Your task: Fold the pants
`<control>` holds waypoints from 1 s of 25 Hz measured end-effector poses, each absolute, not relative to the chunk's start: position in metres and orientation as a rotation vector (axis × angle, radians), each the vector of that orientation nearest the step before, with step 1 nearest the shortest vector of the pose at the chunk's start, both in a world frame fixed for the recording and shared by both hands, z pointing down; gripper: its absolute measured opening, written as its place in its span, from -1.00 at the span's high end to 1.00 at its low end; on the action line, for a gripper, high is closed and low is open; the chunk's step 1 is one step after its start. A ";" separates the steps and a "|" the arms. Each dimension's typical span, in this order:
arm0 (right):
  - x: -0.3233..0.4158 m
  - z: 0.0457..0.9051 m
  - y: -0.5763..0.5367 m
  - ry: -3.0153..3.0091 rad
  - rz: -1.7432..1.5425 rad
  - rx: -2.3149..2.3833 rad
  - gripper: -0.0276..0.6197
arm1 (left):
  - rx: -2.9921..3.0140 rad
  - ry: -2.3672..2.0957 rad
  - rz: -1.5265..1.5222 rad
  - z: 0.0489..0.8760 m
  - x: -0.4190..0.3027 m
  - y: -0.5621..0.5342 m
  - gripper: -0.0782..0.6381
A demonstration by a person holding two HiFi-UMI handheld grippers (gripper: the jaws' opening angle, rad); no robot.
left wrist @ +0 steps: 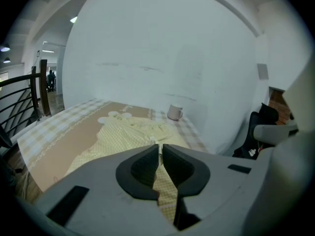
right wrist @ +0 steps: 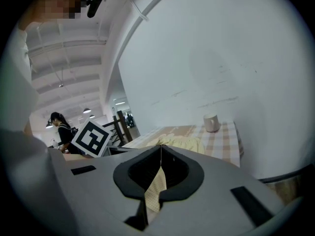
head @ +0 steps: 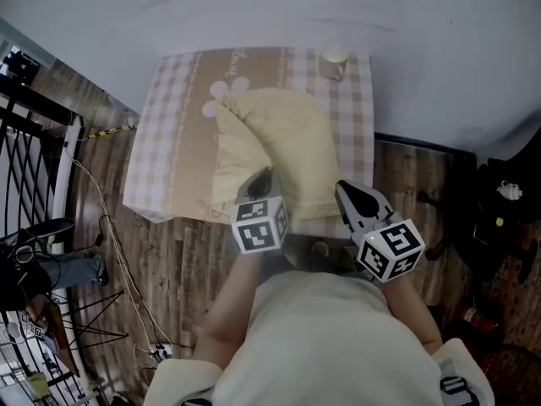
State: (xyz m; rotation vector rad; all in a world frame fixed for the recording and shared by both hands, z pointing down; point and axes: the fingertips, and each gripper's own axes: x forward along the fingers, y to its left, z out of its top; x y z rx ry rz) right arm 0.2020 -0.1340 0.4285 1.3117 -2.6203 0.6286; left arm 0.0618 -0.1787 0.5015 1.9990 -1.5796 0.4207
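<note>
Well, both grippers are at the near edge of the bench (head: pixel 169 134), each nipping the near end of the yellow checked pants (head: pixel 283 138). The left gripper's (left wrist: pixel 160 151) fingers are pressed on a strip of the cloth, and the right gripper's (right wrist: pixel 160 156) likewise. The pants lie lengthwise down the bench's middle, rumpled at the far end. To fold cleanly, I'd lift both corners level, keep the hem taut and carry it towards the bench's far edge. A mug (head: pixel 334 63) on the bench's far right corner sits near the cloth and could be caught. A black railing (head: pixel 38 134) stands well left of the bench.

Matt, finely checked cloth pants (head: pixel 296 150)
</note>
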 end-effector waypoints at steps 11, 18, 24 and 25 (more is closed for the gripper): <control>0.247 0.436 -0.112 -2.607 0.661 1.292 0.91 | 2.090 -1.477 0.502 0.511 0.145 -0.155 0.71; 0.247 0.445 -0.106 -2.601 0.684 1.255 0.91 | 2.088 -1.395 0.565 0.529 0.169 -0.127 0.71; 0.251 0.445 -0.111 -2.595 0.674 1.272 0.91 | 2.091 -1.303 0.604 0.548 0.190 -0.112 0.71; 0.253 0.445 -0.111 -2.591 0.673 1.281 0.91 | 2.099 -1.279 0.613 0.550 0.196 -0.109 0.71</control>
